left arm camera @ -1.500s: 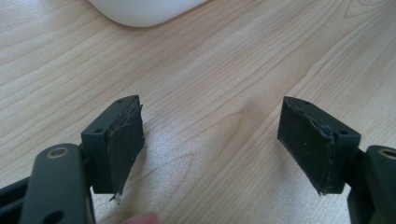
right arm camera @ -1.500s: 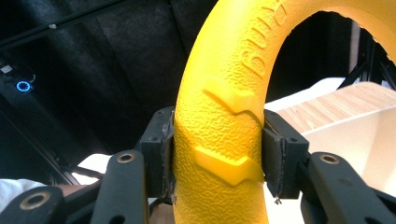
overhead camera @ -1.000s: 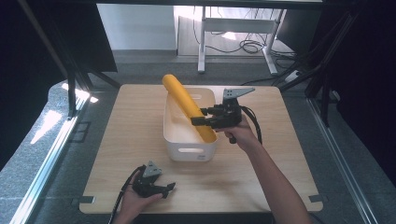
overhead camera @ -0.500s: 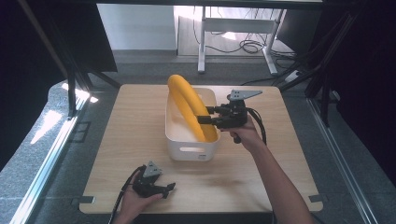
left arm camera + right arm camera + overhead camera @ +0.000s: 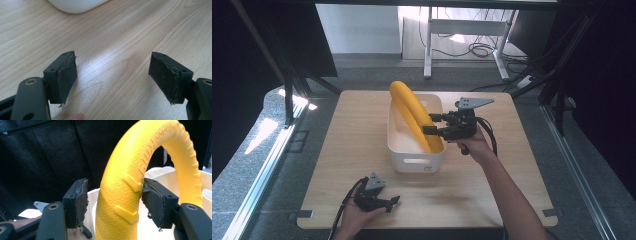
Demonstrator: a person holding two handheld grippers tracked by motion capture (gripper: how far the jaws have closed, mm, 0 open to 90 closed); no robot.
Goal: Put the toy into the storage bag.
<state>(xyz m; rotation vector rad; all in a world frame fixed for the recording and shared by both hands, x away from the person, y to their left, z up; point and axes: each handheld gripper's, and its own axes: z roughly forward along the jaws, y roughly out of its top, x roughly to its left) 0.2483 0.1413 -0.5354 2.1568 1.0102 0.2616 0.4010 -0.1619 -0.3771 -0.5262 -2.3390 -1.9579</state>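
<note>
1. High view: yellow ring (image 5: 412, 114), thick and curved like a hoop, stands on edge in the white bin (image 5: 414, 162) at mid-table (image 5: 352, 135). Its top rises above the bin's far rim; its lower part sits inside, by the right wall.
2. High view: right gripper (image 5: 432, 125) is held over the bin's right rim, jaws pointing left at the ring, one on each side of it. Grey plate on top, cable trailing along the wrist.
3. High view: left gripper (image 5: 393, 201) rests on the table near the front edge, well apart from the bin, jaws pointing right.
4. High view: floor, desk legs and cables beyond the table; dark drapes at both sides.
5. Left gripper view: left gripper (image 5: 112, 75) is spread wide with nothing between the pads, just bare wood. Pad rubber is frayed at the edges. Rounded bin corner (image 5: 75, 5) at the top. A fingertip peeks in at the bottom edge.
6. Right gripper view: ring (image 5: 130, 185) close up, pebbled matte surface, raised chevron marks on the side, ribbed notches along the outer curve. Embossed lettering runs along the arc, too blurred to read.
7. Right gripper view: right gripper (image 5: 112, 202) is partly open around the ring. The right pad touches it; the left pad stands clear with a gap, so no firm grip.
8. Right gripper view: bin wall (image 5: 170, 180) behind the ring, black drape beyond.
</note>
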